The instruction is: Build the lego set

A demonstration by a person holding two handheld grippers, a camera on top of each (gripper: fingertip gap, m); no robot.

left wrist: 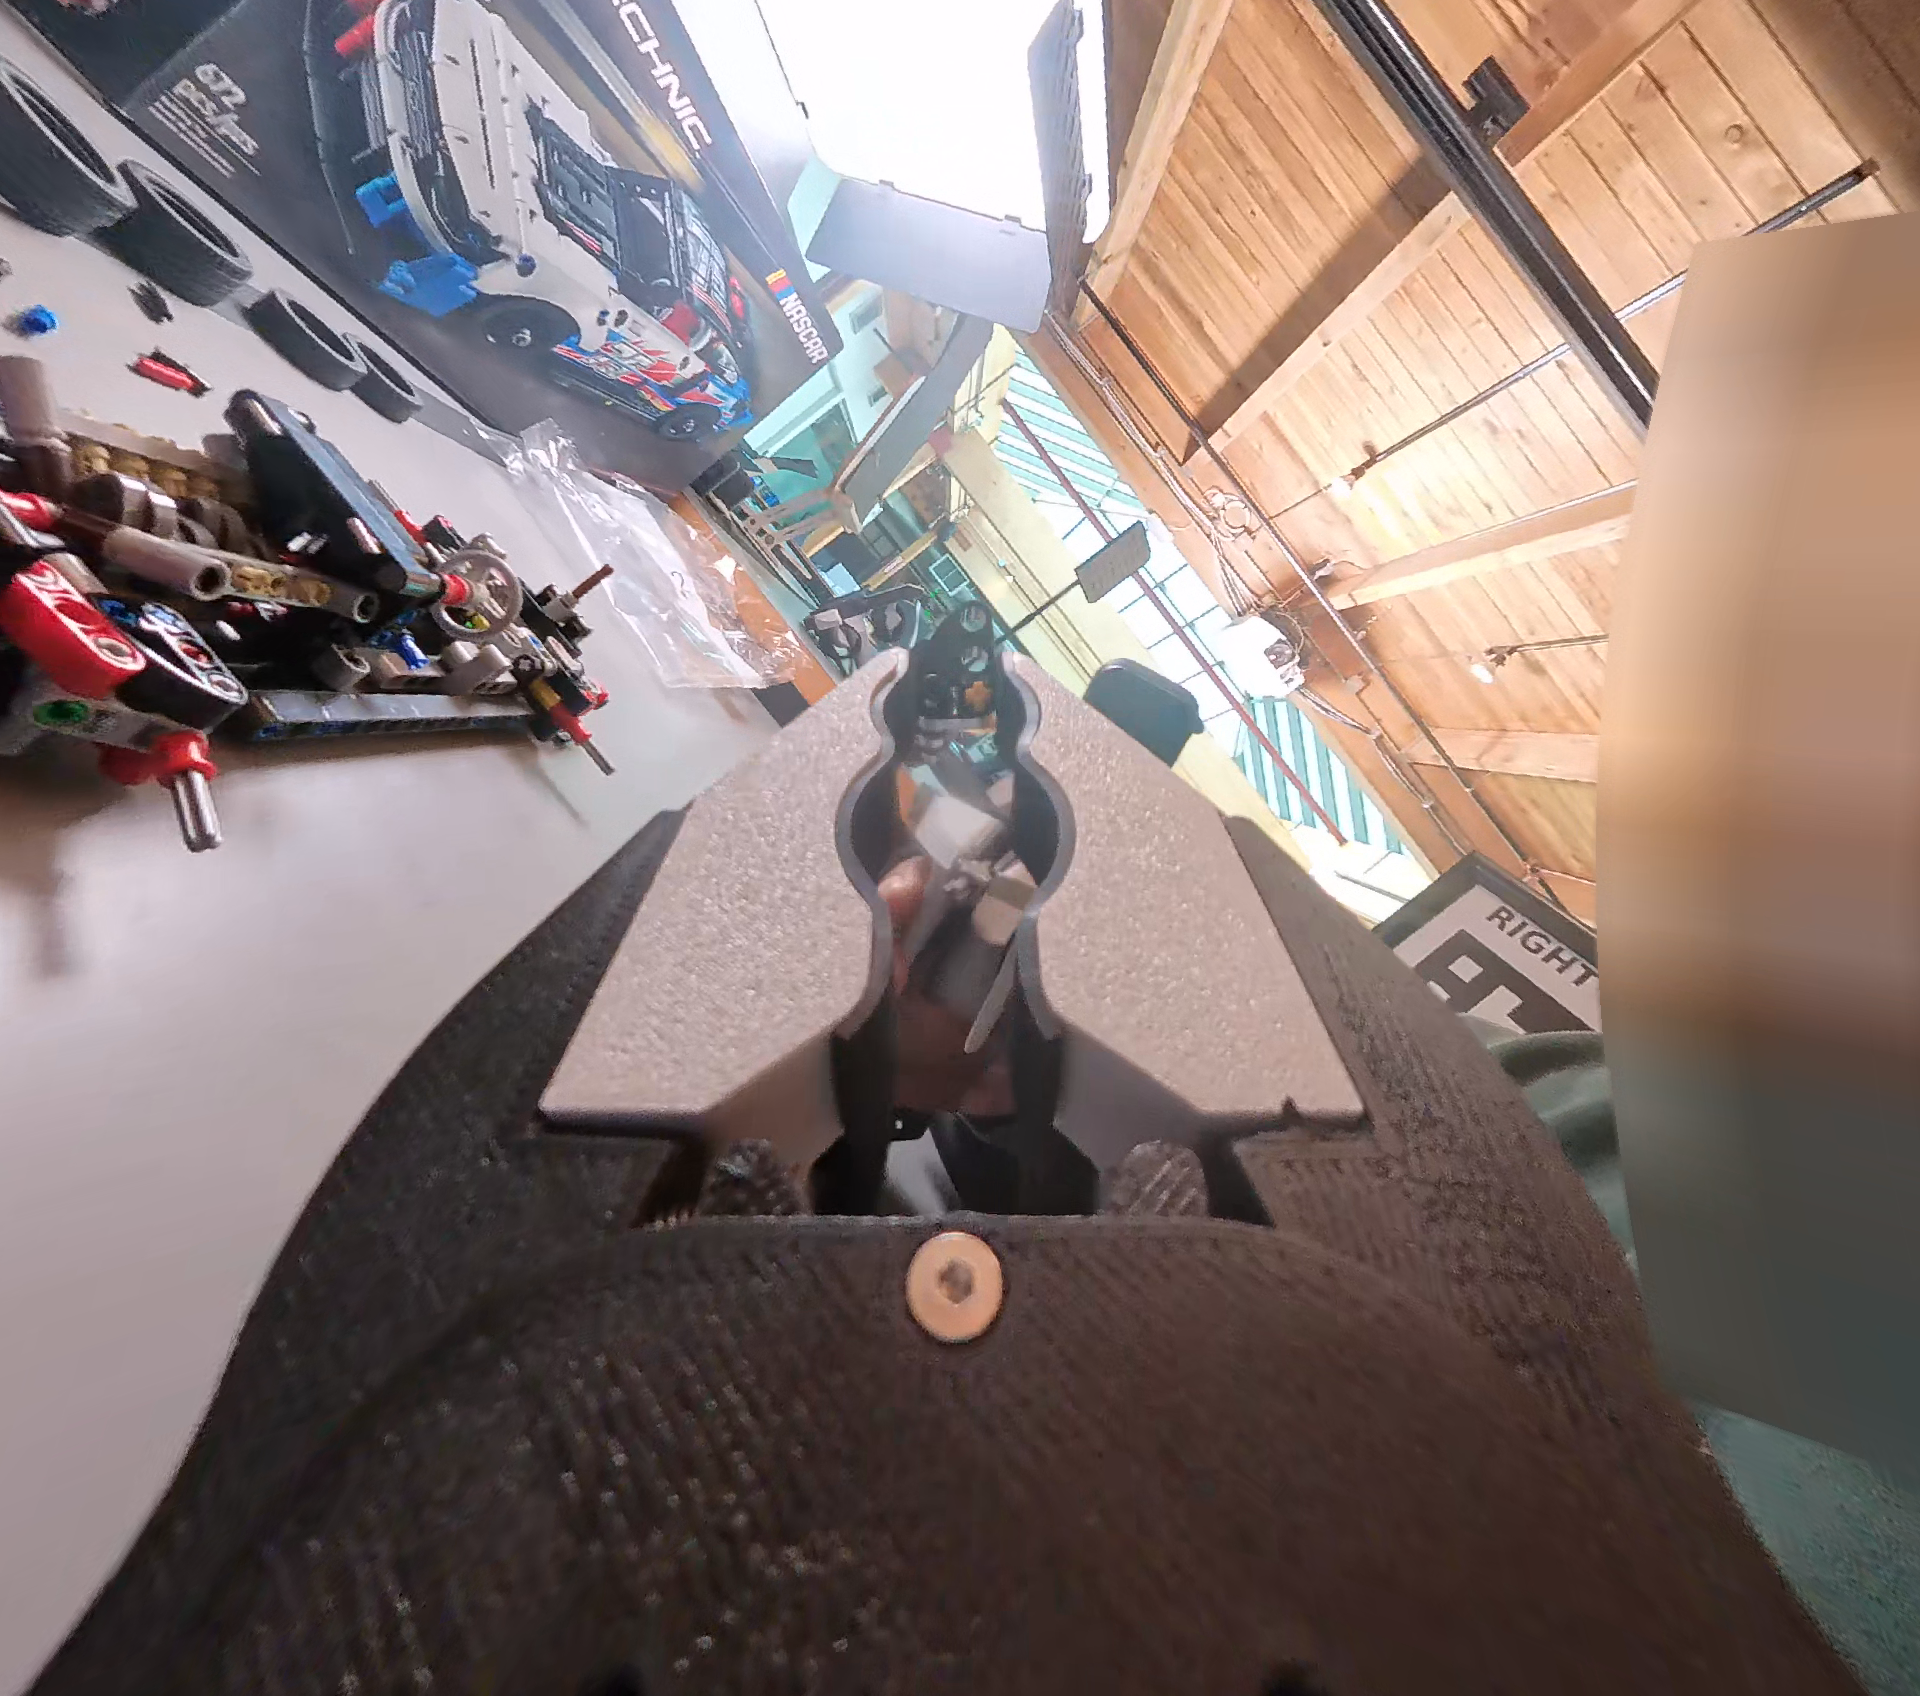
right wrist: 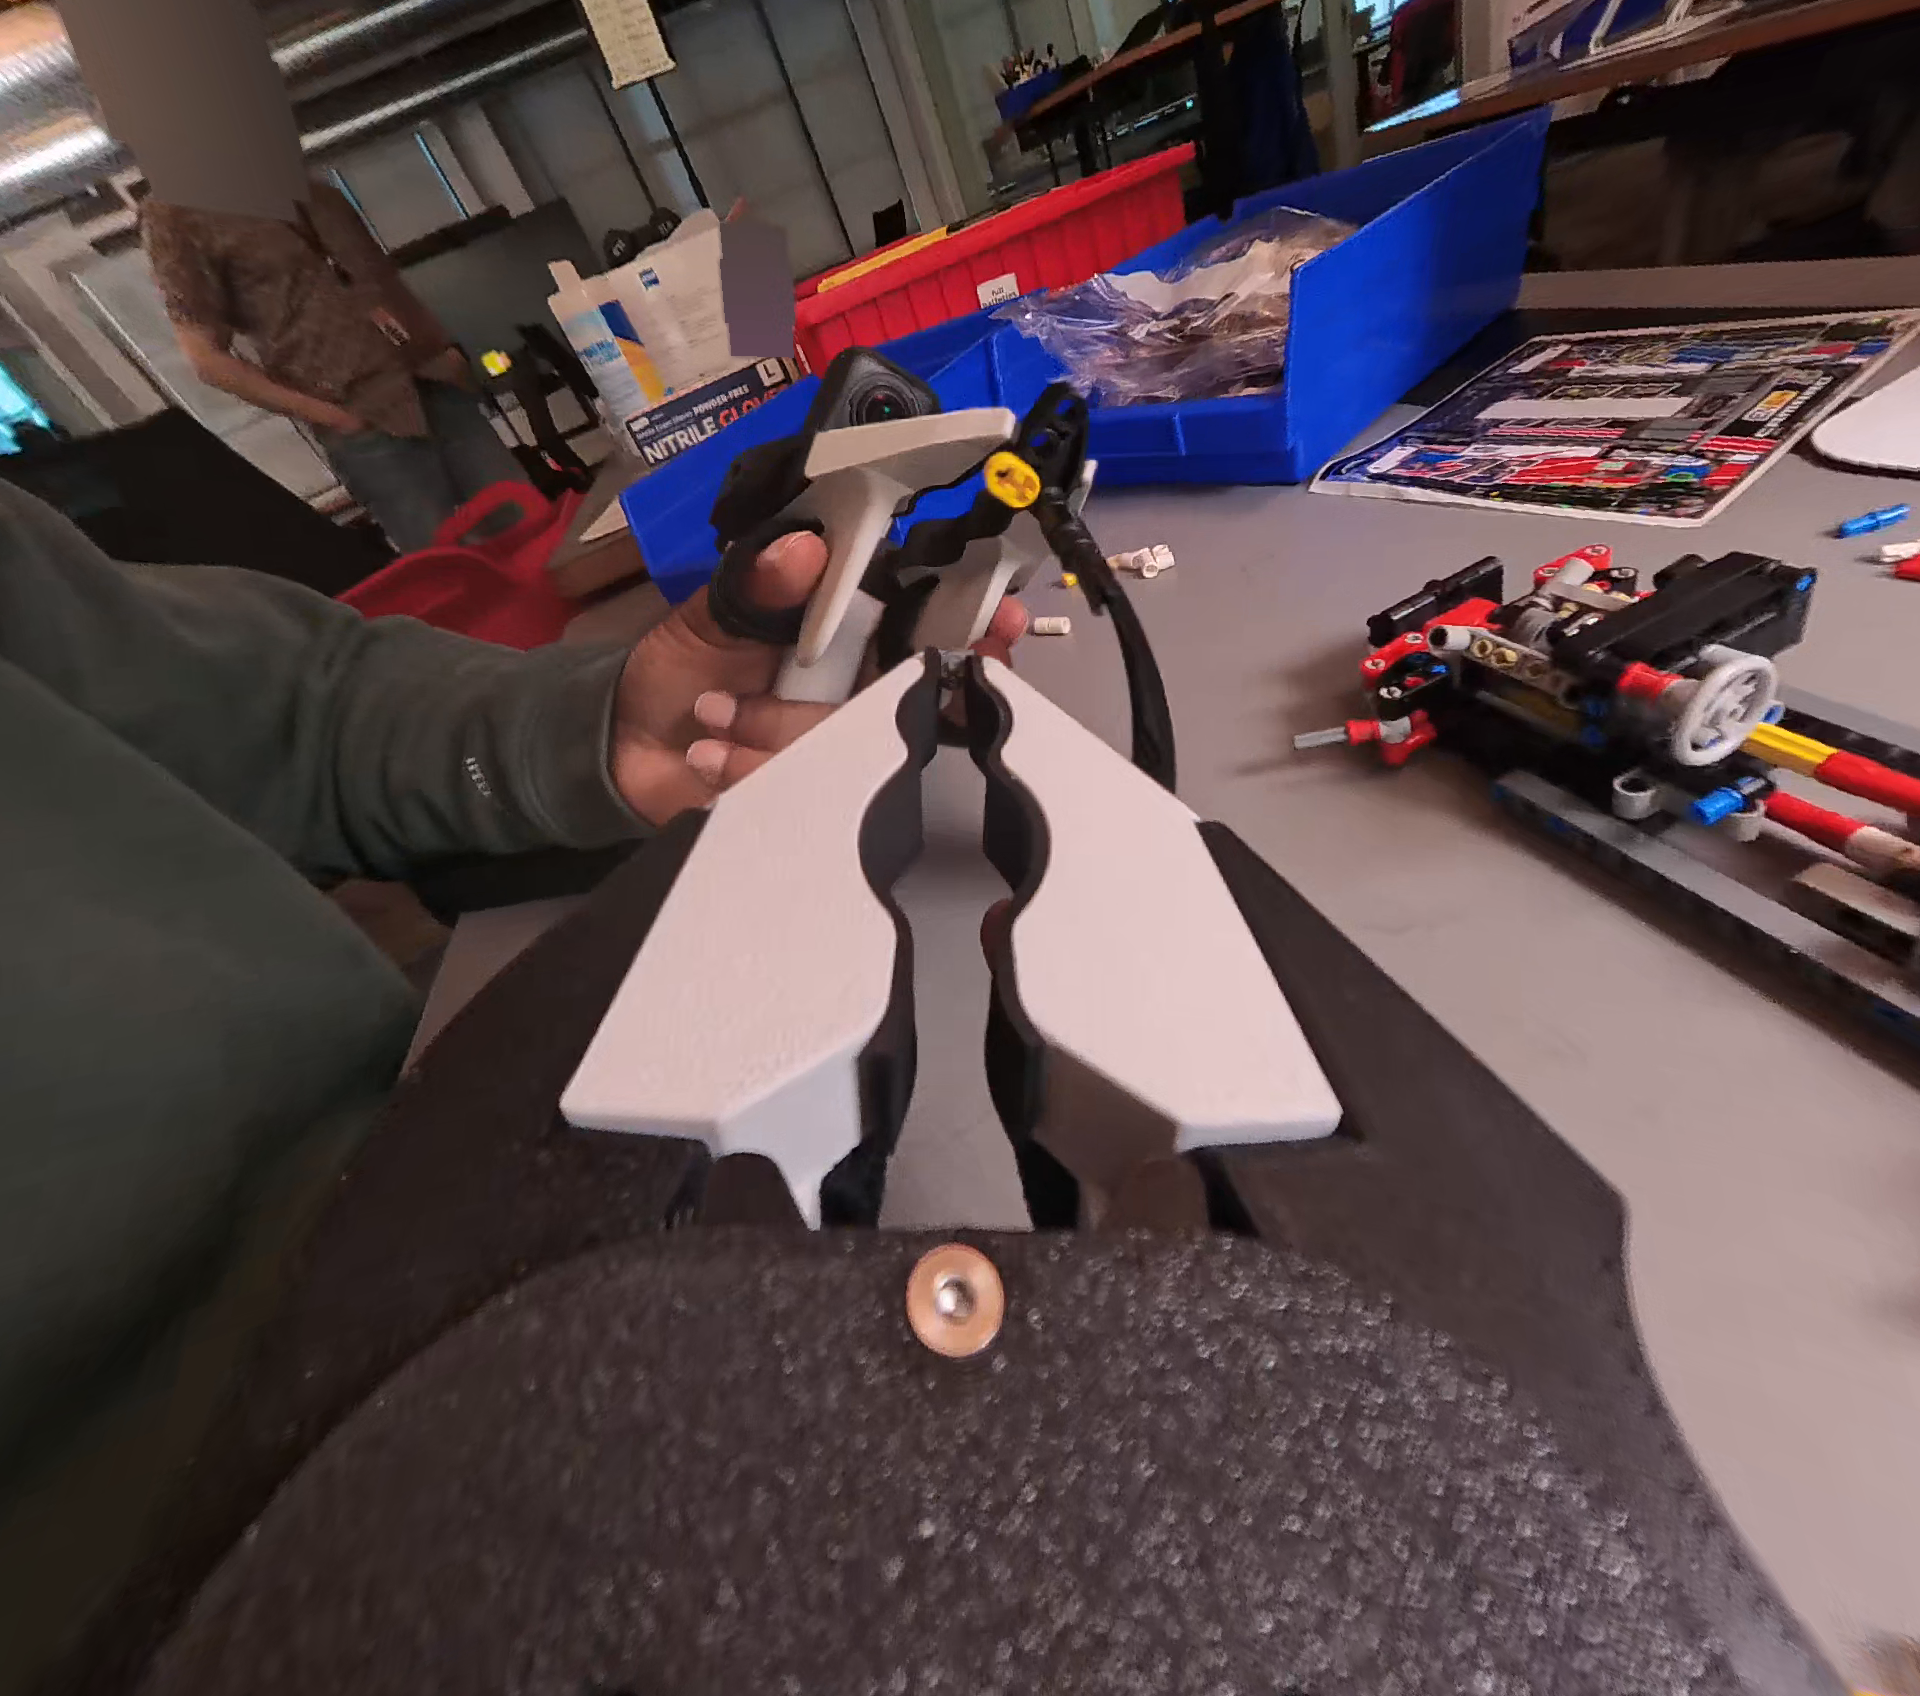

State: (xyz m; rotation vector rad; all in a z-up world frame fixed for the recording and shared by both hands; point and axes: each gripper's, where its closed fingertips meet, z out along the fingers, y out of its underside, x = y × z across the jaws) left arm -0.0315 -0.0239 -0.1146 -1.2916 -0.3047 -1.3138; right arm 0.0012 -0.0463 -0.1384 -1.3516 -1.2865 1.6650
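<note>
Left tongs (right wrist: pixel 1023 493) clamp a black piece with yellow pin (right wrist: pixel 1013 479), raised above the counter (right wrist: pixel 1455 1075). Right tongs (right wrist: pixel 951 670) nearly closed; grip contents unclear. Chassis (right wrist: pixel 1621 690) rests at the counter's right. Risk: misaligned tips twist the piece loose.

blue bin (right wrist: pixel 1403 337), red bin (right wrist: pixel 997 264), glove box (right wrist: pixel 707 420), bystander (right wrist: pixel 301 316)
</note>
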